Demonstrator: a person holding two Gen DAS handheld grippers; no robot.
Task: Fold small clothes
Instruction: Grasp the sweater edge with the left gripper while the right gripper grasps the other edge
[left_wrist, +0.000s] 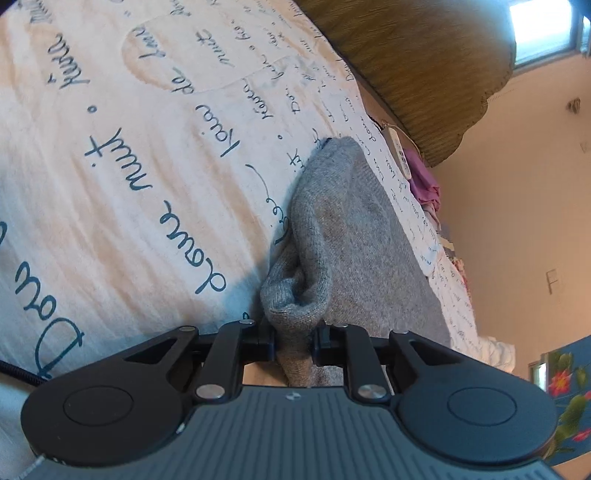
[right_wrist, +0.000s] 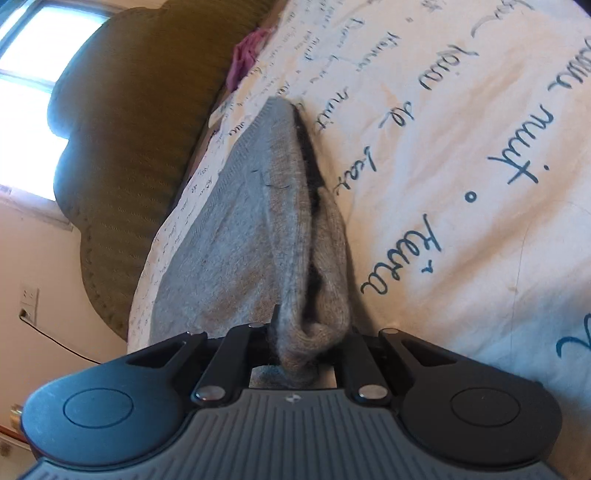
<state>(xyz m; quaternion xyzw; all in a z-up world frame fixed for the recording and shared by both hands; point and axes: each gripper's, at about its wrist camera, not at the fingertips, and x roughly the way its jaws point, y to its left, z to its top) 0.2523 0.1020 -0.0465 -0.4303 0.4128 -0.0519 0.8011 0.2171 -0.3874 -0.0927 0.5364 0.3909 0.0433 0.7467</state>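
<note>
Both grippers are clamped on one grey knit garment (left_wrist: 347, 229): the left gripper (left_wrist: 293, 338) pinches a bunched edge, the right gripper (right_wrist: 301, 349) squeezes another fold tight. The garment stretches along the bedspread's (left_wrist: 110, 166) edge. Wide bare bedspread opens beside it. One pink cloth (left_wrist: 424, 181) lies beyond, by the headboard (left_wrist: 424, 62).

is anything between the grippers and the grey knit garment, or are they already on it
Nothing visible stands between them. The left gripper is shut on a bunched edge of the grey knit garment, and the right gripper is shut on another bunched edge. The garment lies on the script-printed bedsheet, nothing on top of it.
</note>
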